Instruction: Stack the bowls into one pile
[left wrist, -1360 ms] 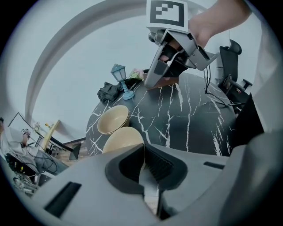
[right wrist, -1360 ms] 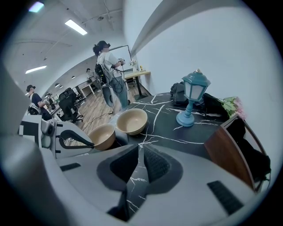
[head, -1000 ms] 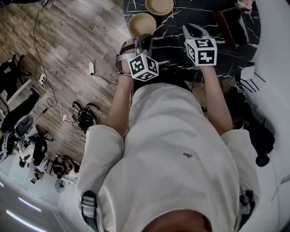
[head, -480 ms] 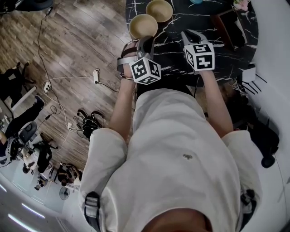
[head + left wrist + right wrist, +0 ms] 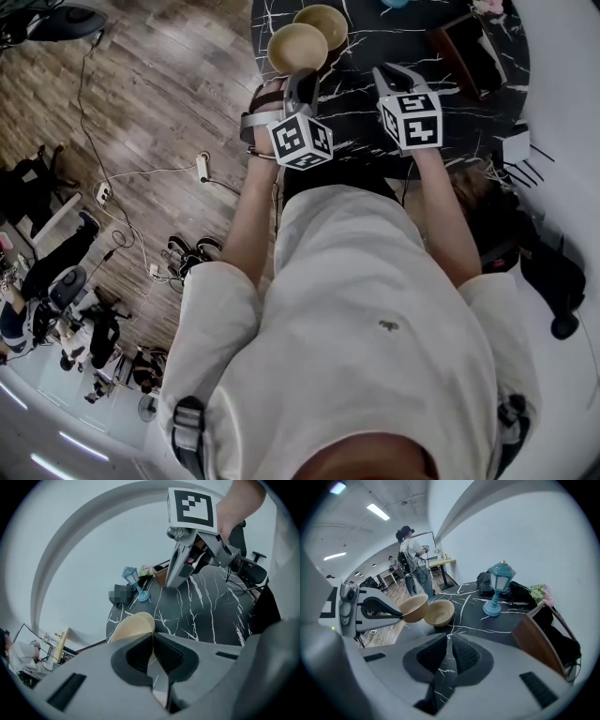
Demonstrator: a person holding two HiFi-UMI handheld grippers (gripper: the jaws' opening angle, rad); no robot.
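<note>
carrying the first bowl (image 5: 297, 47) across now. compared with a second ago, my left tongs (image 5: 152, 641) have brought it closer to the second bowl (image 5: 323, 23). in the head view the two rims nearly overlap where there was a clear gap before.

the left tongs are clamped on the near rim of that first bowl. from the right gripper view it hangs tilted in the air, just beside the second bowl, which sits upright on the worktop (image 5: 370, 52) near its edge.

the right tongs (image 5: 450, 641) haven't budged. they're parked above the dark marble, only a sliver apart, with nothing between them.

my read is that the pickup is done and this is the carry, so roughly halfway. what's left is levelling the bowl, centring it over the other one and letting go. the tilt is what i'd watch, since a rim-only pinch could let it swing or land crooked.
</note>
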